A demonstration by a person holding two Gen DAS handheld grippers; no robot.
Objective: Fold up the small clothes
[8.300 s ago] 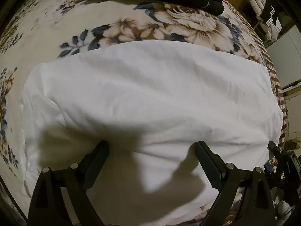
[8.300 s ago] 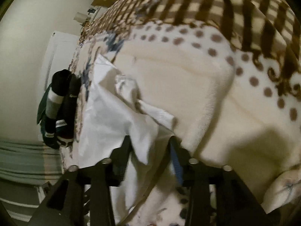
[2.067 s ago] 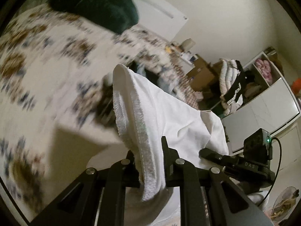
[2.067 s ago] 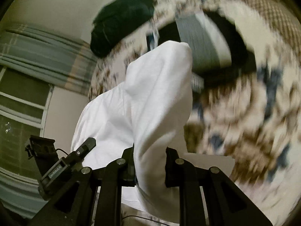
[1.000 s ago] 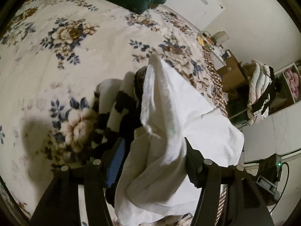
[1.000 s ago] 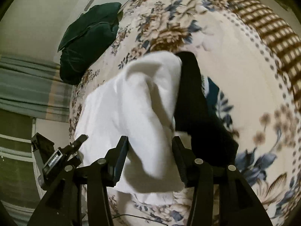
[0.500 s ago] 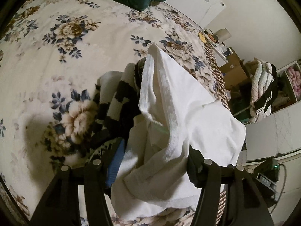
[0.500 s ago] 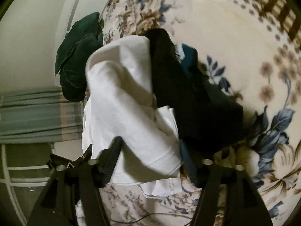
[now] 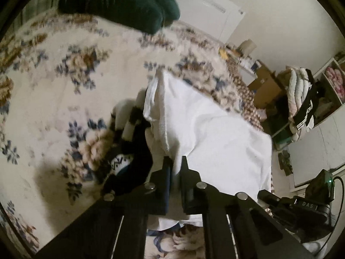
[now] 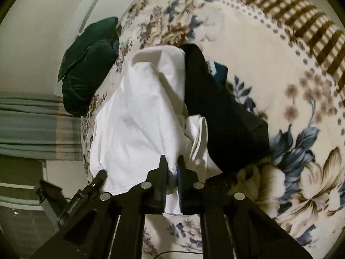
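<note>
Clothes on the bed.
The cloth lies beside a garment pile on the blanket; a cushion lies behind.

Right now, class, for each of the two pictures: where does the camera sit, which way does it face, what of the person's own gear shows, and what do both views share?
Left wrist: sits on the left gripper, looking down along its fingers at the white cloth on the floral blanket; the other gripper shows at lower right.
Right wrist: sits on the right gripper, looking down at the white cloth; the other gripper shows at lower left.
Shared: cloth, blanket, dark green pillow, black garment.
</note>
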